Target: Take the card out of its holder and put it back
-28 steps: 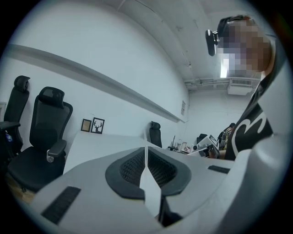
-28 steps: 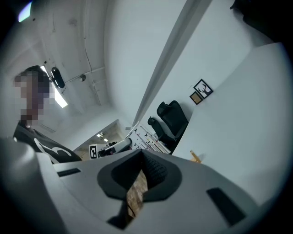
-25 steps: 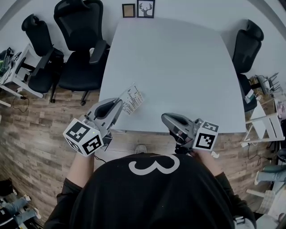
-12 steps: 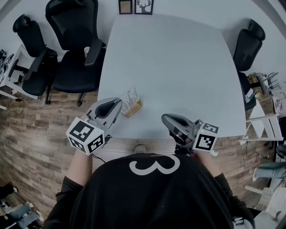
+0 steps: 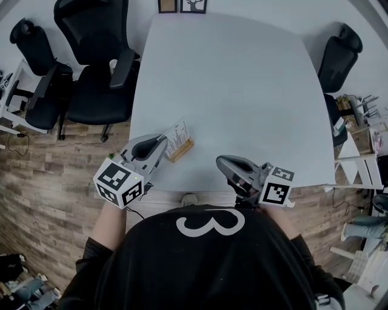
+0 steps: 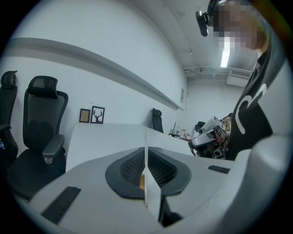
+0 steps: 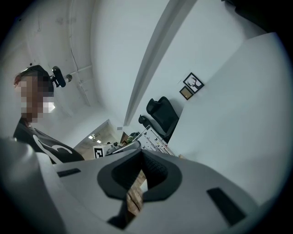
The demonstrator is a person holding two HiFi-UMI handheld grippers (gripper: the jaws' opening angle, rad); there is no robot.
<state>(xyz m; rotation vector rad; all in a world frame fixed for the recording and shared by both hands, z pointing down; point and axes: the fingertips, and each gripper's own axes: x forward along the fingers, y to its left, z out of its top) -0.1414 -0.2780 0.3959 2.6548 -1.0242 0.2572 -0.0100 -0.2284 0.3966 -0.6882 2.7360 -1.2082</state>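
A white printed card (image 5: 177, 134) stands tilted over a small wooden holder (image 5: 181, 149) near the front left edge of the white table (image 5: 230, 79). Its lower edge is at the holder's slot. My left gripper (image 5: 162, 141) is shut on the card's near edge. In the left gripper view the card (image 6: 146, 160) shows edge-on between the pads, with a bit of the wooden holder (image 6: 142, 182) behind it. My right gripper (image 5: 222, 161) hovers at the table's front edge, to the right of the holder, shut with nothing in it. Only floor shows past its jaws in the right gripper view.
Black office chairs stand at the table's left (image 5: 91, 54) and right (image 5: 336, 54). Two small framed pictures (image 5: 182, 5) lean at the far edge. White shelving with clutter (image 5: 357, 121) sits right of the table. Wooden floor lies below the front edge.
A second ago the card was held higher and hid the holder. It has come down with the left gripper, and the holder now shows under it. The right gripper has barely moved.
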